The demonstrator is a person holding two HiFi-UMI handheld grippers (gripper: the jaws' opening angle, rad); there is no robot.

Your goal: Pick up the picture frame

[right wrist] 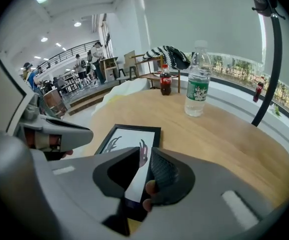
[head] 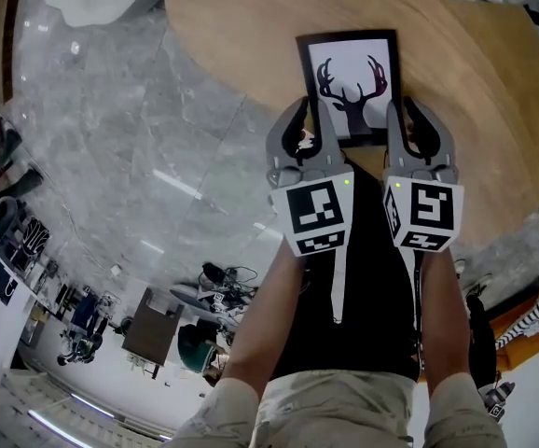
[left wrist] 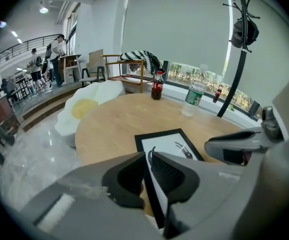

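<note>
The picture frame point(head: 355, 77) lies flat on the round wooden table point(head: 241, 26): a black border round a white print of a deer head. My left gripper point(head: 309, 110) hangs over its near left corner and my right gripper point(head: 398, 110) over its near right corner, side by side. In the left gripper view the jaws point(left wrist: 148, 156) stand a narrow gap apart, with the frame's point(left wrist: 172, 141) left border showing through that gap. The right gripper's jaws point(right wrist: 145, 151) are also slightly apart above the frame's point(right wrist: 127, 139) right side. I see neither pair of pads pressing on it.
A water bottle point(right wrist: 198, 86) and a cola bottle point(right wrist: 165, 80) stand at the table's far side. A white egg-shaped seat point(left wrist: 87, 109) sits beyond the left rim on a marble floor point(head: 111, 157). A black coat stand point(left wrist: 239, 59) rises at the right.
</note>
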